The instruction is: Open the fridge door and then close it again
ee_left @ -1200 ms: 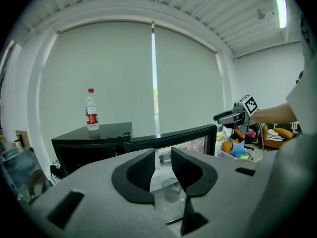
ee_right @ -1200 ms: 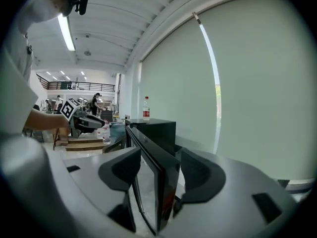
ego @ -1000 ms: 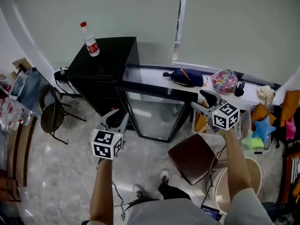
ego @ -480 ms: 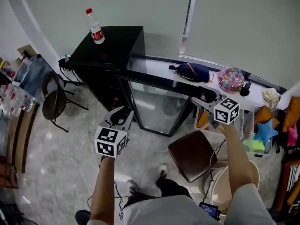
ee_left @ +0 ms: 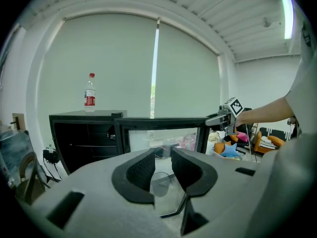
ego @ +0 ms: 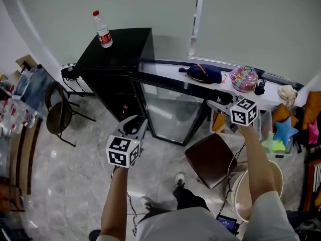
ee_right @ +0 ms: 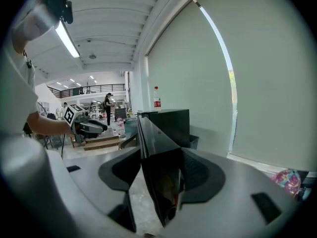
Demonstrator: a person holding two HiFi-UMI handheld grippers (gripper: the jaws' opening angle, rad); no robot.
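The black fridge (ego: 120, 59) stands against the wall with its glass door (ego: 173, 109) swung out towards me. My right gripper (ego: 216, 100) is at the door's free upper corner. In the right gripper view the door's edge (ee_right: 156, 148) runs deep between the jaws of the right gripper (ee_right: 161, 152). These jaws have just been closing, and both pads lie against the door. My left gripper (ego: 134, 129) hangs in front of the fridge, apart from it. Its jaws (ee_left: 162, 155) stand partly open with nothing between them.
A water bottle (ego: 104, 30) stands on top of the fridge. A brown chair (ego: 210, 159) sits just below the door's free end, with a white bin (ego: 248, 195) beside it. A black chair (ego: 57, 117) is at the left. A cap (ego: 203, 74) and a colourful bag (ego: 243, 79) lie on the sill.
The right gripper has settled onto the door's free corner and sunk a little. The left gripper has drifted lower and slightly right. The door stands at about the same angle.
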